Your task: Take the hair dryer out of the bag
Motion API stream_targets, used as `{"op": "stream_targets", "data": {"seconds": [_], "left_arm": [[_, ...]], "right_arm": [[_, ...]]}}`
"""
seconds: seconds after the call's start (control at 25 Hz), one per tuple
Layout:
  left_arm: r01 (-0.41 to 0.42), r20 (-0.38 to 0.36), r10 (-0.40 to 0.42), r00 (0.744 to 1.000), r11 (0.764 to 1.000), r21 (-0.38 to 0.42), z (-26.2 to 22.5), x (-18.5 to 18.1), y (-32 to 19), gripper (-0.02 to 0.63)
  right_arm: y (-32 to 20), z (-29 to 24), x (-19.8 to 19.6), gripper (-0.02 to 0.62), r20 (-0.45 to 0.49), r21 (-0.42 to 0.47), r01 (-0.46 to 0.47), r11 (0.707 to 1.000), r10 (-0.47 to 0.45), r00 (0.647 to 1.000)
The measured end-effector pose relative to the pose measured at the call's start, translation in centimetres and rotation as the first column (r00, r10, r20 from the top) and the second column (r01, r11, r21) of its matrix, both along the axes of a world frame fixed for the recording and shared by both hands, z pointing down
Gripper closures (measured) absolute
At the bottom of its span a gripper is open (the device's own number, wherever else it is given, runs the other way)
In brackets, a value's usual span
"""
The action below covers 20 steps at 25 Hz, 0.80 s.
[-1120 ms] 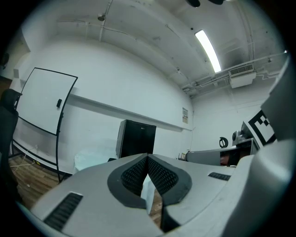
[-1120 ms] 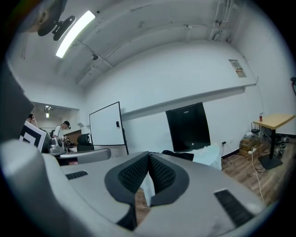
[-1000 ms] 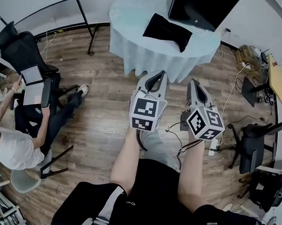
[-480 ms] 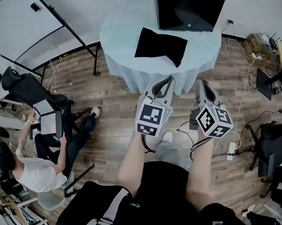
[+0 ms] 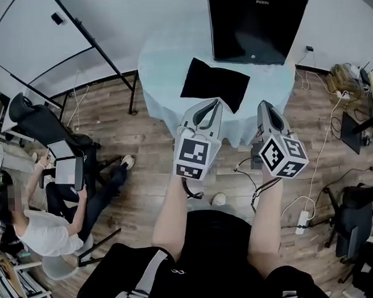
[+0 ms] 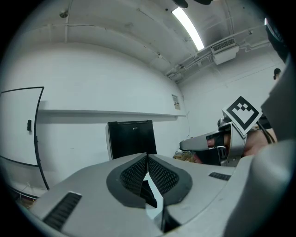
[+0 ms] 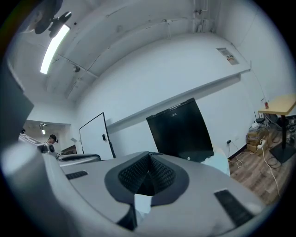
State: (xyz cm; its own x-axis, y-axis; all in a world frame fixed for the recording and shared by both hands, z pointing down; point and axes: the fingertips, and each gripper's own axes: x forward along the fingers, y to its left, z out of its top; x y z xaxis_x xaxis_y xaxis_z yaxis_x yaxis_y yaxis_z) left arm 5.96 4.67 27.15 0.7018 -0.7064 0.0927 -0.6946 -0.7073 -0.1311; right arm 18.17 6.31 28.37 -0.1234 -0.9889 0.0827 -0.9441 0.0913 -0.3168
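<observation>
A flat black bag [image 5: 214, 83] lies on the round table with a pale blue cloth [image 5: 164, 60]. No hair dryer shows. Behind the bag stands a big black screen [image 5: 258, 25], also in the left gripper view as a black screen [image 6: 132, 139] and in the right gripper view as a black screen [image 7: 182, 132]. My left gripper [image 5: 217, 101] is held level short of the table's near edge, shut and empty [image 6: 147, 155]. My right gripper [image 5: 264, 103] is beside it, likewise shut with nothing in it [image 7: 149, 154]. Both point at the table.
A seated person [image 5: 48, 228] with a tablet and a black office chair [image 5: 43, 124] are at the left. A whiteboard stand [image 5: 108, 53] is left of the table. Cables and a power strip [image 5: 302, 219] lie on the wooden floor at the right, near another chair [image 5: 353, 224].
The table and bag have come nearer and more centred ahead of both grippers. Both grippers stay side by side and shut.
</observation>
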Motion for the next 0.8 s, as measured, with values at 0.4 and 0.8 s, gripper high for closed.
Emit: {"op": "stream_targets", "data": {"seconds": [0.4, 0.8], "left_arm": [[0.135, 0.053, -0.134, 0.99, 0.991, -0.005, 1.7, -2.2, -4.4, 0.578], [0.09, 0.313, -0.098, 0.945, 0.995, 0.04, 6.9, 1.5, -10.3, 0.575]], "right_arm": [[-2.6, 0.7, -1.8, 0.59, -0.031, -0.022, 0.063, 0.998, -0.064, 0.997], [-6.8, 3.4, 2.7, 0.589, -0.001, -0.081, -0.043, 0.996, 0.043, 0.999]]}}
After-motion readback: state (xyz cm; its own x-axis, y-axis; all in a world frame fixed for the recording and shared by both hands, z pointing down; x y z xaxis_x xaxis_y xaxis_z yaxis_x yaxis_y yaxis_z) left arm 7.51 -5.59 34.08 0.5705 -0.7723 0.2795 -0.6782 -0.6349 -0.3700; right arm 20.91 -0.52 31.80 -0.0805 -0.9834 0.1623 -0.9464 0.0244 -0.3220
